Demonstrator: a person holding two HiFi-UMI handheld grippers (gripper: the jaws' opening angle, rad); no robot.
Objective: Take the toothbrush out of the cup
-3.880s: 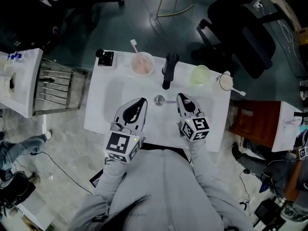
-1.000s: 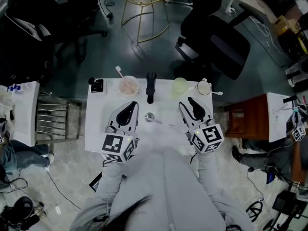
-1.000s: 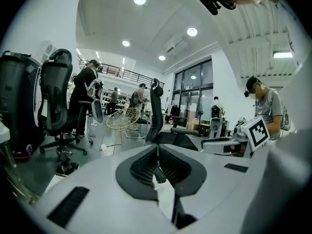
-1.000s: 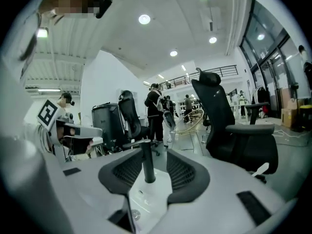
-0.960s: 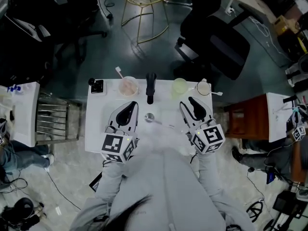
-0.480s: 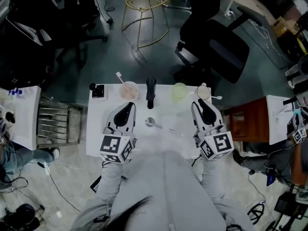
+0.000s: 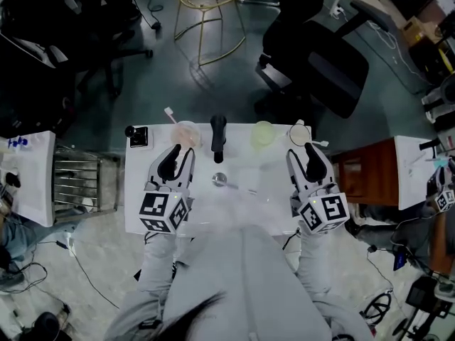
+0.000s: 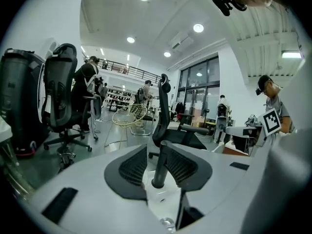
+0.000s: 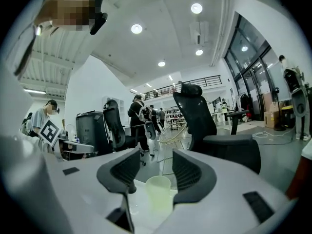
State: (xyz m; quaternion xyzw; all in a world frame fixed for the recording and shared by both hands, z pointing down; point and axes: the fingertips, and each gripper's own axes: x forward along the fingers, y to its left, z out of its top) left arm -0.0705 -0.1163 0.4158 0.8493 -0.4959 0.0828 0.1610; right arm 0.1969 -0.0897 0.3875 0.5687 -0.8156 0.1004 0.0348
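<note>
1. The slim white plastic toothbrush [image 7: 170, 114] leans in the round pale-pink cup [image 7: 192, 136]. The cup is at the far edge of the white desk [image 7: 136, 190], left of centre in the head view. The brush head pokes up and to the left past the rim.
2. A second thin stick [image 7: 321, 145] lies across a small white cup [image 7: 298, 129] toward the right. I cannot tell which of the two is meant.
3. The brush will likely be very light, stiff and smooth, so it may slip or twist in a loose pinch. The cup looks light too and could tip or drag along.
4. The best hold is probably the bare handle just above the rim, pinched across its flat sides. It should then be drawn out along its lean.
5. The left gripper [image 7: 182, 152] has just been opening. Its fingers are moderately apart and hold nothing. The black tap post [image 8: 161, 167] shows beyond the gap.
6. The right gripper [image 9: 156, 155] has also just been opening. Its fingers are wide and empty. A pale green translucent cup [image 9: 157, 191] stands ahead of the gap, untouched.
</note>
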